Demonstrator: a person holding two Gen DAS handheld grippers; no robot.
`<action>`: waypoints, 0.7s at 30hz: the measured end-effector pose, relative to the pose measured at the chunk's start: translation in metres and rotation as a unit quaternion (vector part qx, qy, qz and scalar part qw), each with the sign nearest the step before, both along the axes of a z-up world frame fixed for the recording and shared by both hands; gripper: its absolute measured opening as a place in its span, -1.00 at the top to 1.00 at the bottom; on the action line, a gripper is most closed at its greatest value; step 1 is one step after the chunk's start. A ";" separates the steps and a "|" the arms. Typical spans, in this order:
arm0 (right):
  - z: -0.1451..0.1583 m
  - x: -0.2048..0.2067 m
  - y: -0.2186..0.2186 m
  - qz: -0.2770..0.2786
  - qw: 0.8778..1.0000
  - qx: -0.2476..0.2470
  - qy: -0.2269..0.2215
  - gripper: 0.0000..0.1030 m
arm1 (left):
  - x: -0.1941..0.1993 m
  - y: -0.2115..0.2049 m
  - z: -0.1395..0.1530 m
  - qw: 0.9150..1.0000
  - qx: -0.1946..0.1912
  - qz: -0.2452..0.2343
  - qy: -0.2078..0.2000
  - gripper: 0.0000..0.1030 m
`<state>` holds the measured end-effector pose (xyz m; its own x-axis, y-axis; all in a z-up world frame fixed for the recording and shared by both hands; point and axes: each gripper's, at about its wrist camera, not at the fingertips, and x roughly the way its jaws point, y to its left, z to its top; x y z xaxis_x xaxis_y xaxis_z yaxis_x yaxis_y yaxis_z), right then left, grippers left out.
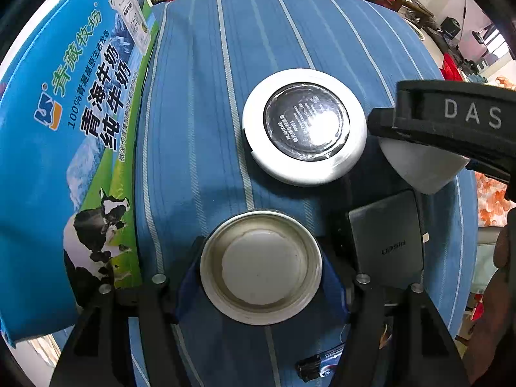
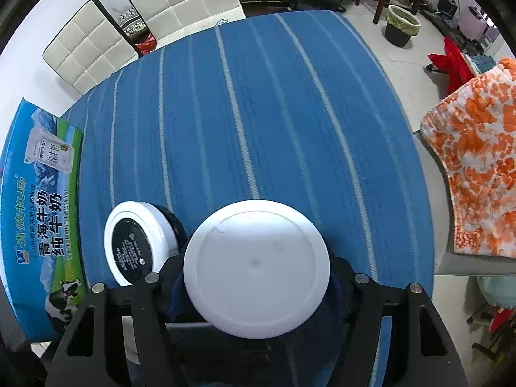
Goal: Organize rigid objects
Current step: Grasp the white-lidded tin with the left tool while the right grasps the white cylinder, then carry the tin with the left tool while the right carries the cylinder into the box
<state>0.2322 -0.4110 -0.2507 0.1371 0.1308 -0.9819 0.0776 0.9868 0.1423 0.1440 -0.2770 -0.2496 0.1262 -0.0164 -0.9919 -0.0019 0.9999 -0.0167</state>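
A worktop (image 2: 258, 103) covered by a blue cloth with pale stripes fills both views. Along its left edge lies a large blue milk carton box (image 1: 64, 148) printed with Chinese text, a milk pack and black-and-white cows.

In the right wrist view, the right hand-held gripper (image 2: 258, 277) is closed on a round white lid-like disc (image 2: 256, 267), which is held above the cloth and hides most of the fingers. The same disc appears in the left wrist view as a white wedge beneath the black "DAS" finger at the right edge.

Just left of that disc, a round white device with a glossy black centre label (image 1: 304, 125) rests on the cloth, tilted up on a dark object beneath it. It lies near the middle of the worktop in the left wrist view.

The left hand-held gripper (image 1: 261, 267) is closed on a round metal can (image 1: 261, 267), seen end-on, with a silver rim and a pale recessed centre. The can sits between 2 blue-padded fingers (image 1: 188, 283), close to the camera and just below the white device.

To the right of the can lies a flat dark grey rectangular device (image 1: 387, 238) with faint lettering. A small battery (image 1: 319, 364) with a blue label lies on the cloth near the bottom edge.
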 end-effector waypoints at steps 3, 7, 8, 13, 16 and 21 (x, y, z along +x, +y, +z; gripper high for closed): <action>0.004 -0.005 -0.003 0.003 1.000 -0.010 -0.004 -0.36 | 0.001 0.001 0.000 1.000 0.000 0.000 0.001 -0.22; 0.013 -0.015 -0.005 0.008 0.999 -0.029 -0.018 -0.36 | 0.002 -0.002 0.007 1.000 0.001 -0.003 -0.001 -0.22; 0.016 -0.017 -0.007 0.007 0.999 -0.031 -0.021 -0.36 | 0.002 -0.003 0.009 1.000 0.002 -0.005 -0.003 -0.22; 0.028 -0.029 -0.020 -0.006 0.999 -0.033 -0.033 -0.36 | -0.003 -0.009 0.017 1.000 0.000 -0.019 -0.006 -0.22; 0.034 -0.038 -0.025 -0.011 0.999 -0.031 -0.036 -0.36 | -0.009 -0.011 0.019 1.000 -0.003 -0.025 -0.006 -0.22; 0.043 -0.053 -0.023 -0.013 0.999 -0.023 -0.041 -0.36 | -0.024 -0.012 0.026 0.999 -0.007 -0.038 -0.012 -0.22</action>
<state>0.1795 -0.4336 -0.2080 0.2205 0.0805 -0.9721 0.0936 0.9902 0.1032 0.1201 -0.2893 -0.2233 0.1470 -0.0408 -0.9883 0.0747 0.9968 -0.0301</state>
